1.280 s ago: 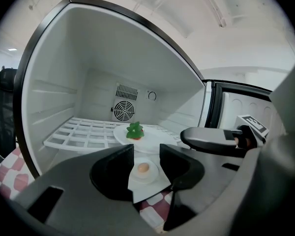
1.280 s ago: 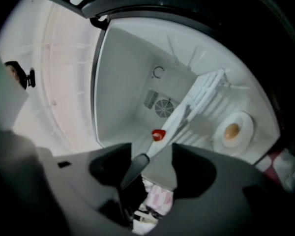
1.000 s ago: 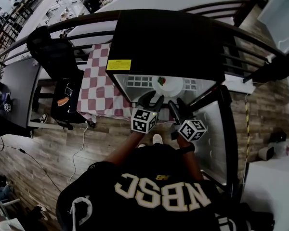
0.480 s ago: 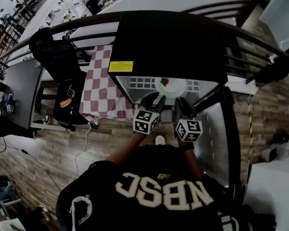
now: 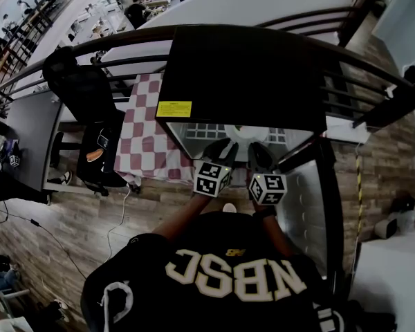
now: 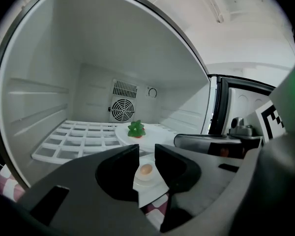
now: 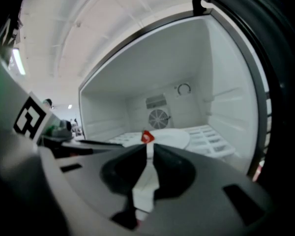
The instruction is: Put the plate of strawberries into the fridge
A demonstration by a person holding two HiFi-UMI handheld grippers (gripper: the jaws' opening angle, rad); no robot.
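Fridge [image 6: 88, 73] stands open in front of me; the plate [image 6: 157, 133] with one strawberry [image 6: 136, 129] sits on its white wire shelf [image 6: 73, 140], out from the fan [image 6: 121, 109]. My left hand-held gripper [image 6: 146, 150] has just been closing: jaws apart, empty, short of the plate. My right hand-held gripper [image 7: 148, 149] has just closed to a sliver, gripping nothing.

"NBSC" on black shirt [image 5: 228, 303], yellow label [image 5: 173, 109] illegible
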